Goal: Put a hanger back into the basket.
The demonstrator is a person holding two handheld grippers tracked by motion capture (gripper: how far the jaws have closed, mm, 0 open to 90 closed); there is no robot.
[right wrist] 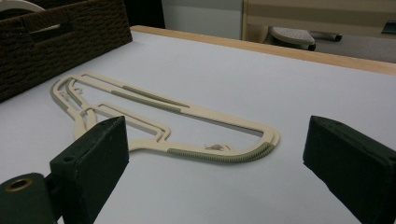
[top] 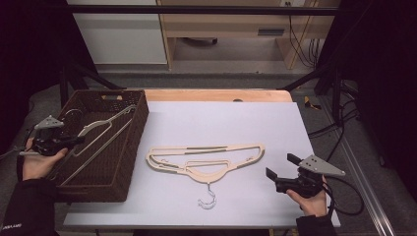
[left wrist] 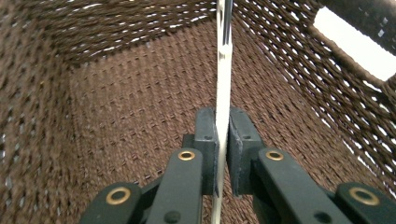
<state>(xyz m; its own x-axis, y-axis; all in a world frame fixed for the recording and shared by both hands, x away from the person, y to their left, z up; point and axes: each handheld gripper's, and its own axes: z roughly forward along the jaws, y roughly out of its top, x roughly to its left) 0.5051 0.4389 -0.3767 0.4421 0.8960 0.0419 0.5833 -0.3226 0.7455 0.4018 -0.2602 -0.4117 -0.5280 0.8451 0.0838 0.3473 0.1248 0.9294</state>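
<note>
Left gripper [left wrist: 223,154] jaws clamped on hanger [top: 101,129] inside basket [top: 129,162]; placing step. Right gripper [right wrist: 215,154] jaws wide, second hanger [right wrist: 187,123] just ahead: next, close in and grasp.

White lettering marks the person's left sleeve [top: 12,226] in the high view, too small to read.

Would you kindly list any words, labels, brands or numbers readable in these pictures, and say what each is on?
No text here can be read with certainty.
Sleeve: a small white print near the cuff, too small and blurred to read.
Hanger on the table: a small raised mark near its end, not legible.
Basket, left gripper and right gripper: no lettering seen.
</note>
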